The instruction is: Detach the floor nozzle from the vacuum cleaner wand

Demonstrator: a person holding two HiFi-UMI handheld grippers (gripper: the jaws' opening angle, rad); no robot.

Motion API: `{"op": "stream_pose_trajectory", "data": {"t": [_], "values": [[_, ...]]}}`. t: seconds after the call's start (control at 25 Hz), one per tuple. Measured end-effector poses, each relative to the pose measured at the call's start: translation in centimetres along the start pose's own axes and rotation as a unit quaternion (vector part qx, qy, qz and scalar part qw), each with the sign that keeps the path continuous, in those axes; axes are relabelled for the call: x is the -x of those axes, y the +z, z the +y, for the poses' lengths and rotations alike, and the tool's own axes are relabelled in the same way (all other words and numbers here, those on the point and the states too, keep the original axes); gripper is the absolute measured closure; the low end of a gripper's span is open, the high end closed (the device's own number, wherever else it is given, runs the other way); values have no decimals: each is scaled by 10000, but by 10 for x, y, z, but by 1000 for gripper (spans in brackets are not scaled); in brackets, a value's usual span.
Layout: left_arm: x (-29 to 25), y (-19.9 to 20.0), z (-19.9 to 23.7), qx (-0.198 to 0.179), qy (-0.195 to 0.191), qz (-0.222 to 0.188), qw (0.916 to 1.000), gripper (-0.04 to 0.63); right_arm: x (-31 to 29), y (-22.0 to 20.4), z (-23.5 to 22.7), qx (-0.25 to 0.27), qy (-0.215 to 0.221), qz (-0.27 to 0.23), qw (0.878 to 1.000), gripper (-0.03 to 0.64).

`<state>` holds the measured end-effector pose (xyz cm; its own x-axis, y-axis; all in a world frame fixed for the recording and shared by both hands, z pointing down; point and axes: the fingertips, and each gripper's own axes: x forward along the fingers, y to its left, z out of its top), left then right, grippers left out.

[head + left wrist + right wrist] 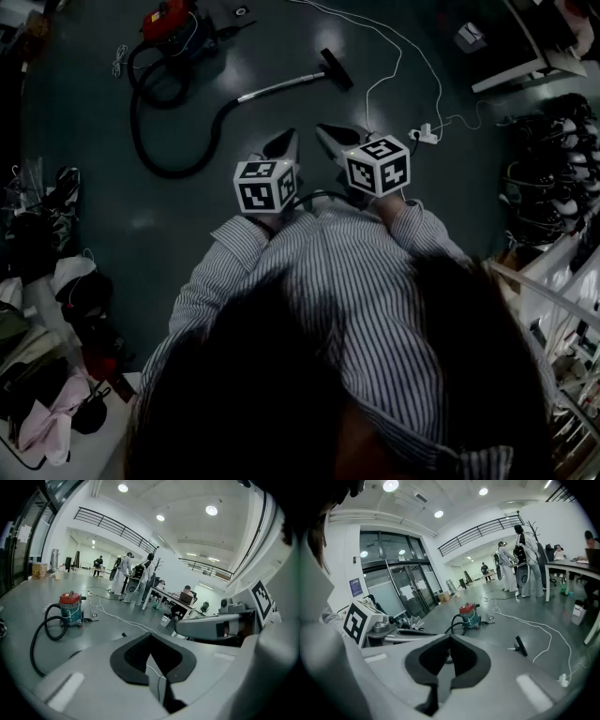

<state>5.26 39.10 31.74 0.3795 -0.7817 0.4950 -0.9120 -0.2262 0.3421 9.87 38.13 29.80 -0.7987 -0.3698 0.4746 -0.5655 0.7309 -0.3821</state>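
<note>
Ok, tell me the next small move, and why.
Probably step toward the floor nozzle: it sits at the end of the wand, lying well ahead, while the left claw and right claw are shut, empty and held close in.

1. Red canister vacuum cleaner (171, 21): top clipped by the head view's upper edge.
2. Black floor nozzle (337, 68) on silver wand (281, 88): joint too small to tell.
3. Left gripper view: black hose (31, 653) disappears behind left tool (151, 641); nozzle hidden.
4. Right gripper view: wand mostly hidden behind right tool (450, 641).
</note>
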Motion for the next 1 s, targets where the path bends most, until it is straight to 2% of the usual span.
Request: {"op": "stream_pose_trajectory", "data": {"t": [0.4, 0.76, 1.0], "values": [[-10, -11, 6, 165, -1, 170, 9997, 589, -4, -4, -10, -191, 11, 19, 9998, 615], [-30, 2, 5, 208, -93, 153, 9996, 589, -5, 10, -33, -273, -82, -79, 9996, 615], [-53, 21, 4, 264, -36, 47, 9996, 589, -1, 33, -55, 38, -12, -306, 9995, 615]]}}
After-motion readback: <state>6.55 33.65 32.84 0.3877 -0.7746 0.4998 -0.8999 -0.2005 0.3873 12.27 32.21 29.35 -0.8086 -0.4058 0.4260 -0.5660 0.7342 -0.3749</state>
